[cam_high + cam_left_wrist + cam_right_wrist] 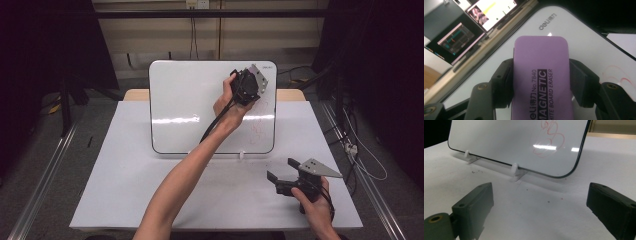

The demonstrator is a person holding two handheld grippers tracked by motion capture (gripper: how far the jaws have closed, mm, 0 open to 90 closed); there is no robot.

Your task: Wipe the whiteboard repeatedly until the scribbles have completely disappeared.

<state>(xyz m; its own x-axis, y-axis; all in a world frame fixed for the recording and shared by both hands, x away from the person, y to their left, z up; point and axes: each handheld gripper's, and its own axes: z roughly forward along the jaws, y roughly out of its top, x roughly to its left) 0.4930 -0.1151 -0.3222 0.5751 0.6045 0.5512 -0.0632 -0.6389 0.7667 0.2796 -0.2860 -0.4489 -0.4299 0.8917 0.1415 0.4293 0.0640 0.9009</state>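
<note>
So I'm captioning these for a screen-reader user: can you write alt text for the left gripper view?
A purple magnetic whiteboard eraser is clamped between the two black jaws of the left claw, held over a white whiteboard. Faint red marker scribbles show on the board at the right.

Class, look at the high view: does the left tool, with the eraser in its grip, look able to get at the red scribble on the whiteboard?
Probably yes. The left tool holds the purple eraser just above the red scribble, and nothing lies between them on the whiteboard.
</note>
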